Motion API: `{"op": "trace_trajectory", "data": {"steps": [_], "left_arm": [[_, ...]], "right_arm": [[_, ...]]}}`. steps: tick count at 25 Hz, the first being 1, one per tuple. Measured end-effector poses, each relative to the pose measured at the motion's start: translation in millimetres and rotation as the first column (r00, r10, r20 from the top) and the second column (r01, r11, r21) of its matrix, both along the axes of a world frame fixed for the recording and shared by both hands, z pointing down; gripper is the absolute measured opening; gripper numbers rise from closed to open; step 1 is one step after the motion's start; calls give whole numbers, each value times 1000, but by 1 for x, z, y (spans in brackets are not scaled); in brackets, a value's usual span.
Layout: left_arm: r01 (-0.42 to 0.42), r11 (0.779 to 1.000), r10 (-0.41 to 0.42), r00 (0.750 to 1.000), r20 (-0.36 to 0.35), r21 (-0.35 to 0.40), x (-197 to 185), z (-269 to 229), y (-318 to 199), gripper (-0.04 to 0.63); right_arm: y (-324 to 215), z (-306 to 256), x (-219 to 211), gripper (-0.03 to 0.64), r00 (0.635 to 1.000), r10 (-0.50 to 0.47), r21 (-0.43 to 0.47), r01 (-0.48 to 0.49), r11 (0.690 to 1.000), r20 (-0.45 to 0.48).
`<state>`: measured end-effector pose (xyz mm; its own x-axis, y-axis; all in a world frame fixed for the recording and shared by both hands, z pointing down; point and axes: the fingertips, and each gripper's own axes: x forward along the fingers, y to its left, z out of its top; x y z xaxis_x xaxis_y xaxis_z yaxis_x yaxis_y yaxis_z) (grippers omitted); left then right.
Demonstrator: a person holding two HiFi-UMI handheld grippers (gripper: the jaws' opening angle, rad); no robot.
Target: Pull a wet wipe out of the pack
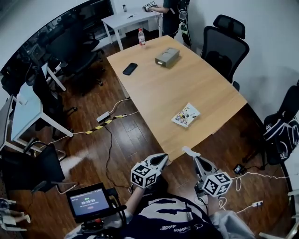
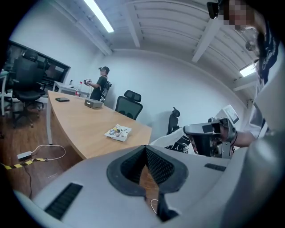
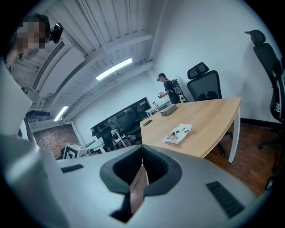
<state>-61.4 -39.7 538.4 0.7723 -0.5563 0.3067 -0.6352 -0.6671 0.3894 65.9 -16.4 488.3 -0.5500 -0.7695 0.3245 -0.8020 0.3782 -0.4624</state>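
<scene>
The wet wipe pack (image 1: 186,115), a small white packet with a colourful print, lies flat near the front right edge of the wooden table (image 1: 187,79). It also shows in the left gripper view (image 2: 118,132) and the right gripper view (image 3: 178,132). Both grippers hover short of the table's near corner, apart from the pack. My left gripper (image 1: 163,158) (image 2: 145,148) is shut with nothing between its pads. My right gripper (image 1: 188,150) (image 3: 142,148) is shut too, and empty.
On the table's far end lie a black phone (image 1: 130,68), a grey box (image 1: 167,57) and a bottle (image 1: 141,36). Black office chairs (image 1: 224,46) stand at the right. A person (image 1: 170,14) stands at the back. Cables (image 1: 110,119) cross the wooden floor.
</scene>
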Motion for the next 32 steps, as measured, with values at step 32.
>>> {"op": "trace_trajectory", "data": {"steps": [32], "left_arm": [[23, 998, -23, 1000, -6, 58, 52, -36, 225, 3]], "right_arm": [[207, -4, 33, 0, 998, -15, 59, 11, 998, 64]]}}
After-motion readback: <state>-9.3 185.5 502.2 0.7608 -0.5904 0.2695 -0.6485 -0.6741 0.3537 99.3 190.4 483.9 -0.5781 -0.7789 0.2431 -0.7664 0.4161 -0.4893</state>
